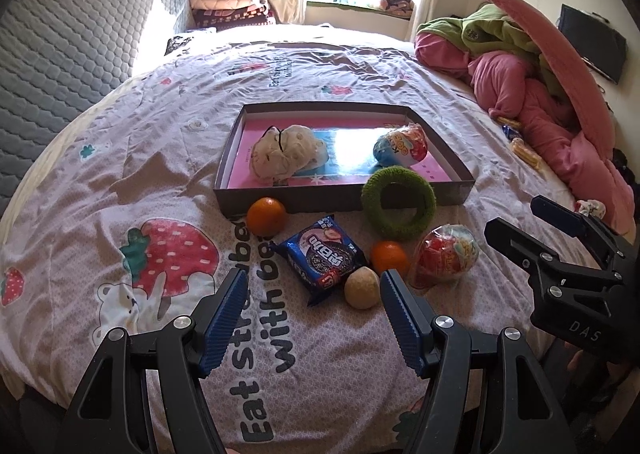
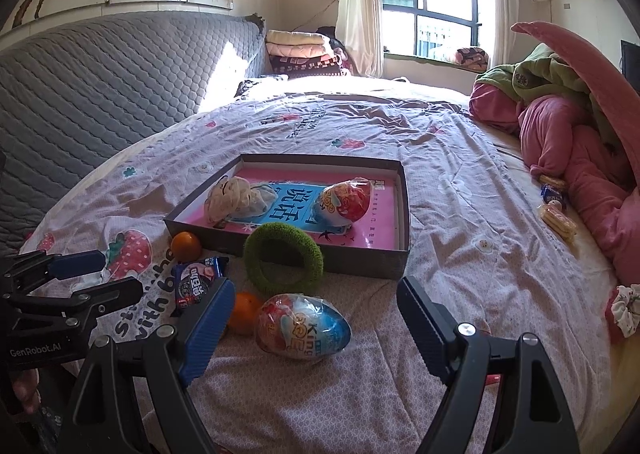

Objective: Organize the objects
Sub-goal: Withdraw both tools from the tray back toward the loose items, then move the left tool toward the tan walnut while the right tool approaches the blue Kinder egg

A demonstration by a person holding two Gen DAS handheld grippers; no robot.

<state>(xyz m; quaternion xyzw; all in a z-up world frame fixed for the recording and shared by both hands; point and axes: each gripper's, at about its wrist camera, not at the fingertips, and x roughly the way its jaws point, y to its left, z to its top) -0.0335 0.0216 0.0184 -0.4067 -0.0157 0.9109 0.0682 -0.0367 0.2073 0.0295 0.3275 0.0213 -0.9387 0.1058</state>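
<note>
1. Blue ribbed pads of the left gripper (image 1: pixel 312 286) stand wide apart with nothing between them; they hover over the bedspread (image 1: pixel 120 157), tilted down toward the loose things.

2. Just ahead of the left gripper's right finger lies a small beige ball (image 1: pixel 361 288), nearly touching that fingertip on its inner side. Ahead of the gap, a little left of the ball, lies the blue biscuit pack (image 1: pixel 325 258), its long axis slanting from near left to far right across the gap.

3. Farther ahead of the left fingers are two oranges, one (image 1: pixel 266 215) against the box wall, the other (image 1: pixel 390 257) just right of the pack, and the green ring (image 1: pixel 399 203) leaning on the front wall of the box (image 1: pixel 256 202).

4. Open just as wide and likewise empty is the right gripper (image 2: pixel 316 294). A wrapped toy egg (image 2: pixel 303 328) lies in its gap, nearer the left finger, long axis crosswise to the fingers, blue end to the right. An orange (image 2: pixel 244 312) sits just beside that left finger, touching the egg.

5. Inside the box, well ahead of both grippers, already lie a cream bundle (image 1: pixel 286 153) and a second egg (image 1: pixel 401 145).

6. My judgement: the right hand is nearer the egg, the left nearer the ball and pack. The egg's crosswise lie means the pads would close on its ends unless the wrist turns first; the wrapper may slip.
</note>
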